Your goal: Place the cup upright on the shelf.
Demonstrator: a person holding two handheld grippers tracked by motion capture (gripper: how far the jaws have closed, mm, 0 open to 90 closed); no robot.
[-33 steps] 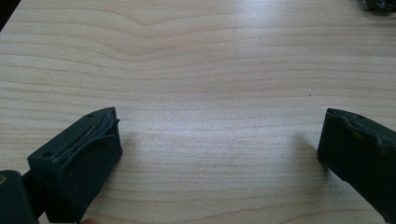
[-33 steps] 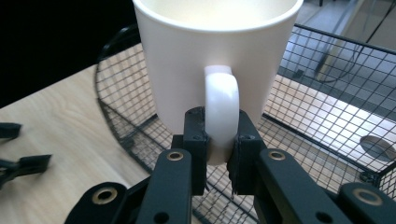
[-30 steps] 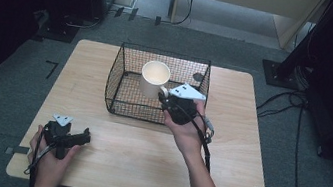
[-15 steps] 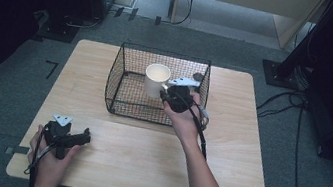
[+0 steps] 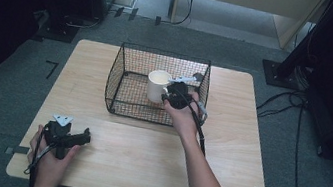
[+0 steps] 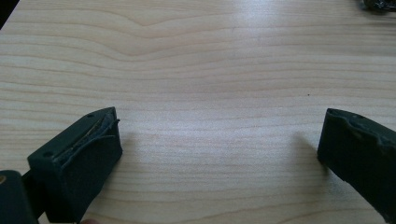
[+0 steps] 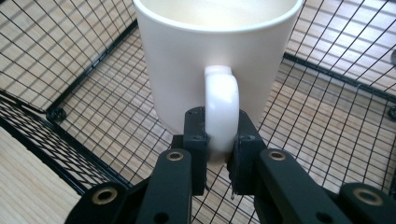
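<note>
The person's right forearm (image 5: 202, 175) reached up from the bottom edge of the high view, slanting forward and to the left across the wooden table (image 5: 226, 148), with the right hand (image 5: 182, 116) at the near right wall of the black wire basket (image 5: 128, 67). That hand carried the right gripper (image 5: 170, 94) over the basket's rim, pointing left toward the white mug (image 5: 157, 86), which stood upright inside the basket, right of its middle. The gripper's cable (image 5: 200, 124) trailed back along the wrist.

In the right gripper view, the two black jaws were drawn in tight on the mug's handle (image 7: 221, 112), one pad (image 7: 195, 135) pressed against each side of its lower part, so the right gripper (image 7: 219, 140) had the mug (image 7: 187, 65) clamped by the handle. The mug's open top faced up and the basket's mesh floor (image 7: 107, 107) lay beneath it; whether the mug touched the mesh or hung just above it could not be told.

The left hand (image 5: 50, 156) rested at the near left corner of the table, well apart from the basket, holding the left gripper (image 5: 81, 137) low with its jaws pointing right. In the left gripper view, the jaws stood spread wide over bare wood, the left gripper (image 6: 219, 140) holding nothing
</note>
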